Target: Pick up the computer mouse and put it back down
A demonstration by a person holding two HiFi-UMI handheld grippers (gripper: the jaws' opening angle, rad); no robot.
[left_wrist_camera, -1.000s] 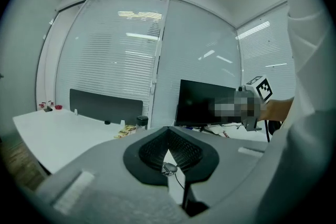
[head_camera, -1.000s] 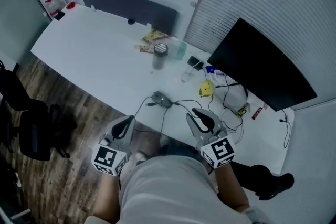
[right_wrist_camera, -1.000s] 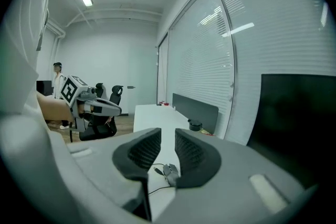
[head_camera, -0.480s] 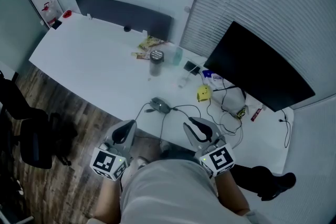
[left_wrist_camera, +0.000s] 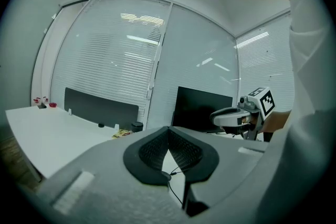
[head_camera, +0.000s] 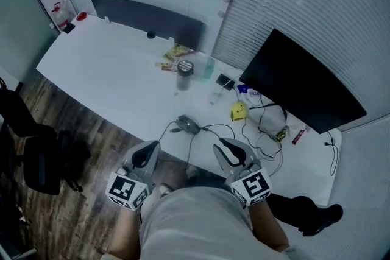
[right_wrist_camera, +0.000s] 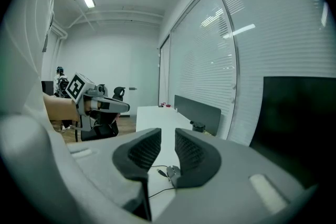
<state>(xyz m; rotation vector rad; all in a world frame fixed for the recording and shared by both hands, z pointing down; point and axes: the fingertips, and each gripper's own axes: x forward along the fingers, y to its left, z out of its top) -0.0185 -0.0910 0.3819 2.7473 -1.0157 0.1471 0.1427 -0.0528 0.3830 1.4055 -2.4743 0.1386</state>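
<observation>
In the head view, the computer mouse (head_camera: 189,125) is lying on the white desk (head_camera: 103,64) close to its near edge. Its cable (head_camera: 213,127) is trailing off to the right toward the dark monitor (head_camera: 304,79), and nothing is touching the mouse. The left gripper (head_camera: 149,147) and the right gripper (head_camera: 225,144) are hovering at the desk's near edge, one on either side of the mouse and apart from it, both pointing toward the desk. Farther back a lidded cup (head_camera: 184,72) is standing upright, a small yellow object (head_camera: 239,110) is sitting among the cables by the monitor, and a dark partition panel (head_camera: 146,12) is running along the far edge. In the left gripper view, the fingers (left_wrist_camera: 149,152) are meeting at their tips, closed with nothing between them. A bit of cable is showing through the gap lower down, and the right gripper is hanging off to the right in front of the monitor. In the right gripper view, the fingers (right_wrist_camera: 194,157) are standing almost together with only a thin slit between them, gripping nothing. The mouse is showing low in that slit, resting on the desk ahead of the fingers and partly hidden behind the right-hand one.
</observation>
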